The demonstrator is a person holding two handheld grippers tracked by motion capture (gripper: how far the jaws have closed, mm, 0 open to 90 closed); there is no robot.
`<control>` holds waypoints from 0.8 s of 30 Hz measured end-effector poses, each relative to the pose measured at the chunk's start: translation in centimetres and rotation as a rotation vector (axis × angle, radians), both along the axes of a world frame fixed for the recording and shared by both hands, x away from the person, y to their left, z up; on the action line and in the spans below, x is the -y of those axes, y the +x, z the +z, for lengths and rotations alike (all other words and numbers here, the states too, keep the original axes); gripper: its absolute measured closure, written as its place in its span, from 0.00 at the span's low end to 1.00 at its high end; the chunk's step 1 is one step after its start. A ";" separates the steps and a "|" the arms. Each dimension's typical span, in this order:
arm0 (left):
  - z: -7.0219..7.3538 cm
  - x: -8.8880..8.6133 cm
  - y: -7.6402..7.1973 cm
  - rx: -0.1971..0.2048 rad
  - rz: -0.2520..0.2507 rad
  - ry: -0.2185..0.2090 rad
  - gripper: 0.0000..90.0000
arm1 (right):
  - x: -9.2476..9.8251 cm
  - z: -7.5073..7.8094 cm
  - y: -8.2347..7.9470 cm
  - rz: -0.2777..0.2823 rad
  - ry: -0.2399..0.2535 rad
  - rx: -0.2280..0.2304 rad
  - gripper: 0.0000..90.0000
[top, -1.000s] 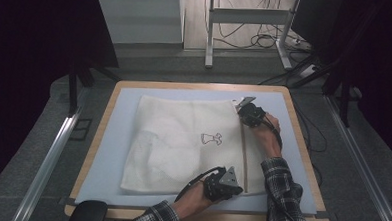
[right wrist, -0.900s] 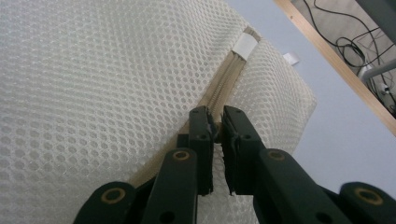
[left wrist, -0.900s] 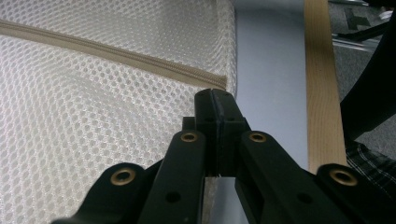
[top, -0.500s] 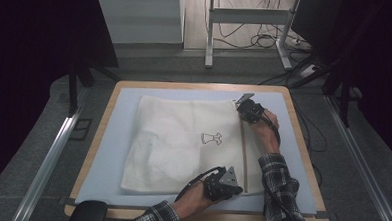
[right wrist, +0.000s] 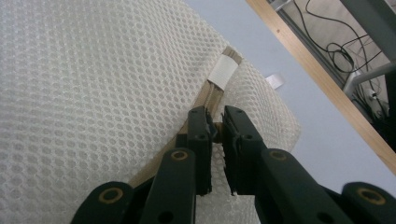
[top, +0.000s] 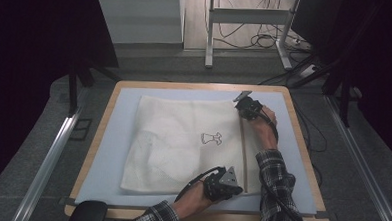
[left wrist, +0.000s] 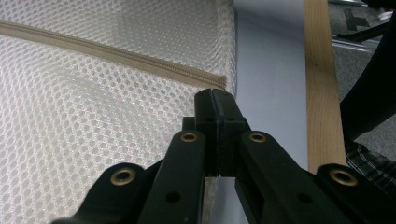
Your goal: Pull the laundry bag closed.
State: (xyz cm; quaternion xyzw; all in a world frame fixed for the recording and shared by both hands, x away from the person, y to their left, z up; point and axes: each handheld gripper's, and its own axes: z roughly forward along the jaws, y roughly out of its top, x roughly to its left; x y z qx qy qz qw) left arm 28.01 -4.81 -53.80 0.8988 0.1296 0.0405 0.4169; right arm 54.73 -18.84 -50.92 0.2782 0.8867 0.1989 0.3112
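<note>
- Left gripper (top: 229, 184) sits lower center of the high view, at the bottom edge of the mesh laundry bag (top: 182, 140); a grey 3-cornered plate tops it.
- Left gripper view: its 2 jaws are pressed fully together, tips at the near end of the zipper (left wrist: 116, 53). Whether any mesh is pinched between them can't be told.
- Right gripper (top: 245, 108) is at upper right of the high view, on the bag's top right corner, at the far end of the same zipper line.
- Right gripper view: jaws nearly closed, a thin gap showing, clamped on the small zipper pull (right wrist: 217, 127). White fabric tab (right wrist: 222, 72) sits just past the tips at the zipper's end.
- Bag lies flat, filling the middle of the blue mat (top: 117, 152) on the wooden table (top: 94, 151); zipper runs top to bottom along its right side.
- High view alone gives the small printed dress logo (top: 211, 138) near bag center, plus both plaid sleeves (top: 276, 179).
- Gripper views alone give the mesh's honeycomb weave and the jaw contact.
</note>
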 end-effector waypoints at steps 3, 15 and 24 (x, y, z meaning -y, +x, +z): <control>0.0 0.0 0.0 0.001 0.000 0.001 1.00 | 0.0 0.0 0.3 0.000 0.000 0.002 0.89; 0.0 0.0 0.0 0.000 0.000 0.000 1.00 | -0.3 -0.1 1.0 -0.006 -0.004 0.017 0.90; 0.0 0.0 0.0 0.001 0.000 0.001 1.00 | -0.7 -0.3 1.3 -0.022 -0.011 0.029 0.90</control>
